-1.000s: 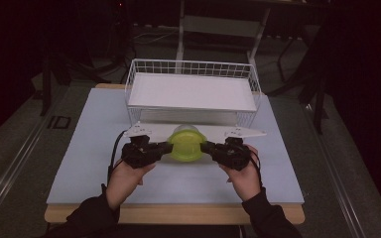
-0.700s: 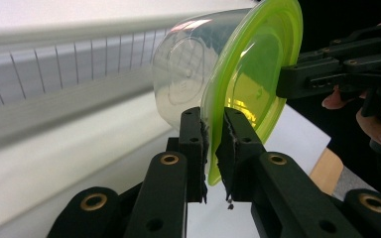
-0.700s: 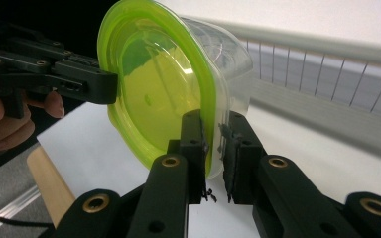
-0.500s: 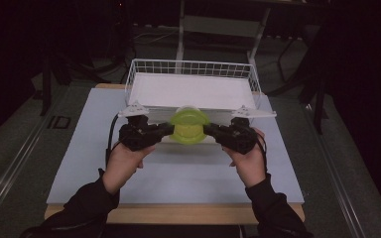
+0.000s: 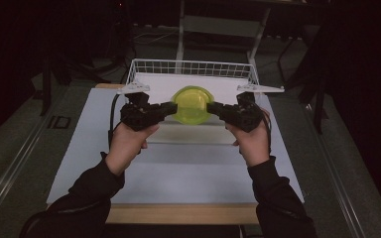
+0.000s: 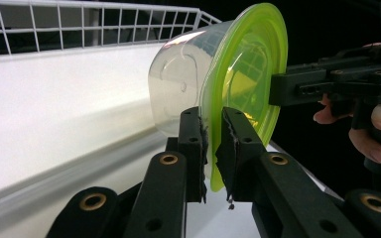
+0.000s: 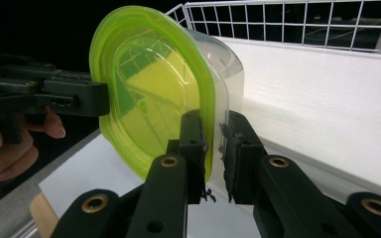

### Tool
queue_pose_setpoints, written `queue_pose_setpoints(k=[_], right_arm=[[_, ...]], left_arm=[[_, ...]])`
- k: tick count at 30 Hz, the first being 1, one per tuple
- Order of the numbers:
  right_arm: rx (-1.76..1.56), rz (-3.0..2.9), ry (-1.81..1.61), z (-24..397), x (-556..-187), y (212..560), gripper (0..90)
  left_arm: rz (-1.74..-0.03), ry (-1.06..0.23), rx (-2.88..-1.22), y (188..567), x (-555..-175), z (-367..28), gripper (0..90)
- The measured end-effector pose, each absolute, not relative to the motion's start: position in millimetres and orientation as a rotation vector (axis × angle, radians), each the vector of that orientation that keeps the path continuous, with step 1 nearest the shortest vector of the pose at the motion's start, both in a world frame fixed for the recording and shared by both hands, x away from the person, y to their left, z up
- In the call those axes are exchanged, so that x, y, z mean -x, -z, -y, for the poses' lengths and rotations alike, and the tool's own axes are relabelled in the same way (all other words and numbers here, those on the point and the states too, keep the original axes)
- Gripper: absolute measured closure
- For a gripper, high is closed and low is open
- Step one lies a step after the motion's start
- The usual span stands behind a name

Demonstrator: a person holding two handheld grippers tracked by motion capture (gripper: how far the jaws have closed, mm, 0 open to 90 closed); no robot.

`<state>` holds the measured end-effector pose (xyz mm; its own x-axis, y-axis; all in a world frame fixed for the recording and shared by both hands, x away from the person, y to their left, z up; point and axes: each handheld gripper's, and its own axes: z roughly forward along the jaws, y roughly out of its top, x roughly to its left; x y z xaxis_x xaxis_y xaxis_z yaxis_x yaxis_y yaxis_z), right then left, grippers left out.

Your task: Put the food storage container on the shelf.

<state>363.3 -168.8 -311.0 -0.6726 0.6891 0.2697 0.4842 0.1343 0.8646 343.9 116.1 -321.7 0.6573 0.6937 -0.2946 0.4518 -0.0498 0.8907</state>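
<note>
Above the counter [image 5: 178, 168] we pinch the container [image 5: 191, 105] rim — left gripper [image 5: 167, 107], right gripper [image 5: 217, 108], jaws clamped — light, slick plastic, probably flexing.

Clear container [image 6: 178, 84], lime-green lid [image 6: 243, 74]; white wire basket [image 5: 188, 67]; black grippers.

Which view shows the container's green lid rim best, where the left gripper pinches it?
The left gripper view: the left gripper clamps the green lid rim close up, edge on. The right gripper view shows the container with that gripper at its far side; the high view shows it small.
</note>
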Motion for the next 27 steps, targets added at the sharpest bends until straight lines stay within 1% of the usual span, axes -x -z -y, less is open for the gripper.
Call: queue_pose_setpoints(k=[5, 11, 20, 27], right_arm=[[-1.201, -2.219, -1.54, 166.5, -377.8, 303.4, 79.9], [-1.257, -2.238, -1.532, 168.1, -395.5, 296.7, 79.9], [-1.383, -2.291, -1.522, 167.7, -426.3, 303.6, 79.8], [-1.445, -2.309, -1.5, 164.8, -439.3, 306.6, 79.6]], left_arm=[[-0.951, -0.257, -1.7, 314.9, -359.1, -115.1, 80.0], [-0.96, -0.23, -1.694, 312.3, -377.0, -114.1, 79.8], [-1.014, -0.193, -1.709, 316.2, -403.1, -114.1, 79.1], [-1.052, -0.162, -1.701, 319.0, -416.3, -115.8, 79.0]])
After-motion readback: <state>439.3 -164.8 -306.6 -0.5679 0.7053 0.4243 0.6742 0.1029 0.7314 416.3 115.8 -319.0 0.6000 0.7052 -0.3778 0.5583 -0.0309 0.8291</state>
